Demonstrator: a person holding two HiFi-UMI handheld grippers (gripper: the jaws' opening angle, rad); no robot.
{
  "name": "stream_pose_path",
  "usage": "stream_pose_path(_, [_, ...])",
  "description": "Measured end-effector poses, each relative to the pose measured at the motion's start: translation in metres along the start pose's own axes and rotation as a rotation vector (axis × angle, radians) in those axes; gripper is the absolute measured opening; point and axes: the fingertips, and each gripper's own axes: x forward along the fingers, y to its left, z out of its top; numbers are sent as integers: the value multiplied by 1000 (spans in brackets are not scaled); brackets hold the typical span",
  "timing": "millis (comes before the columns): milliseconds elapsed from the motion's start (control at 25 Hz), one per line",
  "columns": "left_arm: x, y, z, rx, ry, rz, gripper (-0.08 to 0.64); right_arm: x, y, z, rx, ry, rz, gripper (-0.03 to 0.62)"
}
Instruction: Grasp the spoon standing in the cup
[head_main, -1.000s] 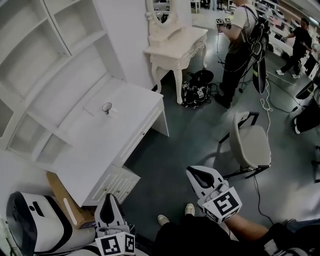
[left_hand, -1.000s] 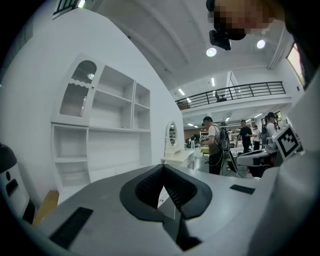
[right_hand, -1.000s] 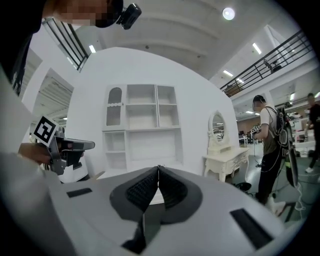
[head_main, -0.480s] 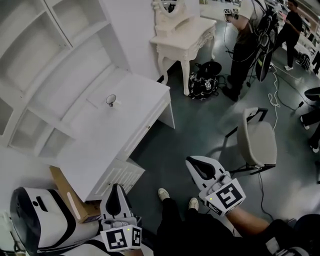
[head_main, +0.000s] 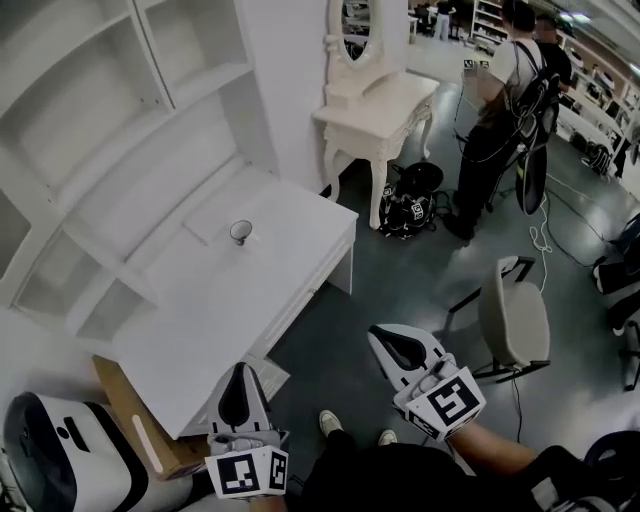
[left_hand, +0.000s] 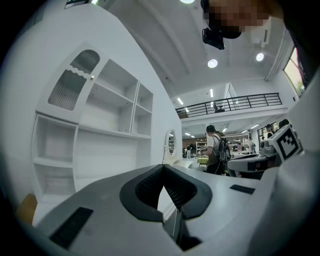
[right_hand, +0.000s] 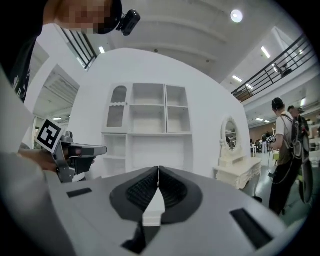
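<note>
A small cup stands on the white desk, near its back; it is too small in the head view to make out the spoon. My left gripper hovers low at the desk's front corner, far short of the cup, jaws shut and empty. My right gripper hangs over the dark floor to the right of the desk, also shut with nothing in it. In the left gripper view the left gripper points toward the shelves; in the right gripper view the right gripper faces the white shelf unit.
White shelving rises behind the desk. A white dressing table with a mirror stands to its right, black bags beside it. A grey chair is on the floor at right. People stand behind. A cardboard piece leans at the desk's left.
The head view has swung, so the desk and cup sit slightly further right and lower in frame. Both grippers stay shut and low, with the left one a little nearer the desk corner.
</note>
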Motion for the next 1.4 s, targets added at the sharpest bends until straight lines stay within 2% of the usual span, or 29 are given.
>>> stream_pose_path(280, [20, 63, 4, -43, -24, 18, 8, 66, 34, 11, -58, 16, 34, 63])
stream_pose_path(480, [37, 72, 0, -49, -31, -14, 8, 88, 44, 0, -62, 48, 35, 63])
stream_pose_path(640, [56, 76, -8, -44, -4, -27, 8, 110, 34, -15, -21, 101, 47, 63])
stream_pose_path(880, [107, 91, -25, -40, 80, 30, 8, 163, 1, -23, 27, 103, 102, 63])
stream_pose_path(1000, [141, 85, -21, -24, 90, 25, 8, 182, -28, -21, 49, 89, 120, 63])
stream_pose_path(1160, [187, 71, -19, -11, 94, 29, 8, 202, -76, -5, 26, 30, 122, 63])
stream_pose_path(1240, [205, 67, -20, -4, 96, 40, 8, 211, -96, -1, 31, 37, 127, 63])
stream_pose_path(1400, [218, 69, -33, -16, 138, 106, 8, 224, -117, -2, 41, 19, 166, 63])
